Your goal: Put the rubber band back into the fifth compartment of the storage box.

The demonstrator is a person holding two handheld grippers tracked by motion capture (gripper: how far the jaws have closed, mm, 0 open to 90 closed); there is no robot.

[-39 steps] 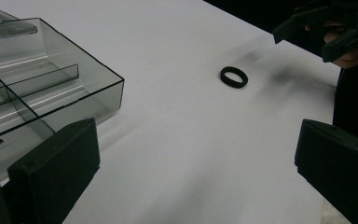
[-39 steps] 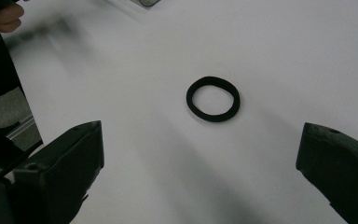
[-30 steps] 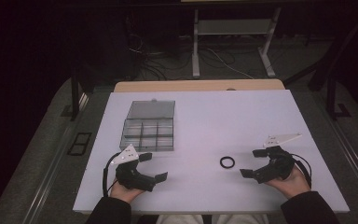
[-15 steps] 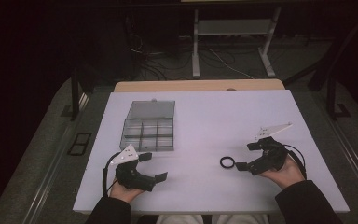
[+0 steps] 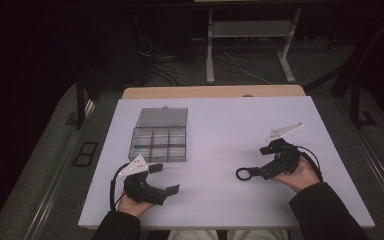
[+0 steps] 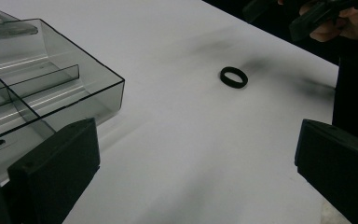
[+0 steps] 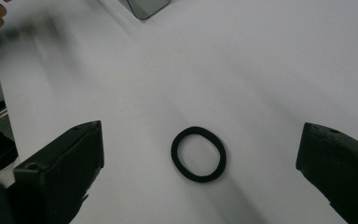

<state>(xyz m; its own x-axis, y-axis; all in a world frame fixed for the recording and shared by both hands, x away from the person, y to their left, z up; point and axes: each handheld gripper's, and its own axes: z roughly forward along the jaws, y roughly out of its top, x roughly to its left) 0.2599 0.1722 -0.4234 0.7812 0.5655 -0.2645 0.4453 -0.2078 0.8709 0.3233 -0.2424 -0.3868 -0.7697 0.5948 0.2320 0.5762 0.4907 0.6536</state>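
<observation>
A small black rubber ring point(image 5: 242, 173) lies flat on the white table point(image 5: 220, 125), right of centre. My right gripper point(image 5: 260, 161) is open and tilted down over it. In the right gripper view the ring point(image 7: 198, 154) rests on the table between the two spread jaws of that gripper point(image 7: 199, 136), touching neither. My left gripper point(image 5: 164, 178) rests open near the front left edge, nothing between its jaws. From the left gripper point(image 6: 196, 154) view, the ring point(image 6: 234, 76) lies farther off, with the right gripper point(image 6: 317, 16) above it.
A clear plastic compartment box point(image 5: 159, 136) with its lid folded back stands at the left centre of the table, just beyond the left gripper; its corner point(image 6: 51, 88) is close to the left jaw. A wooden surface point(image 5: 212, 92) borders the far edge.
The right gripper has moved left and forward from the table's right side to the ring, its open jaws now around it. The left gripper and the ring have stayed put.
</observation>
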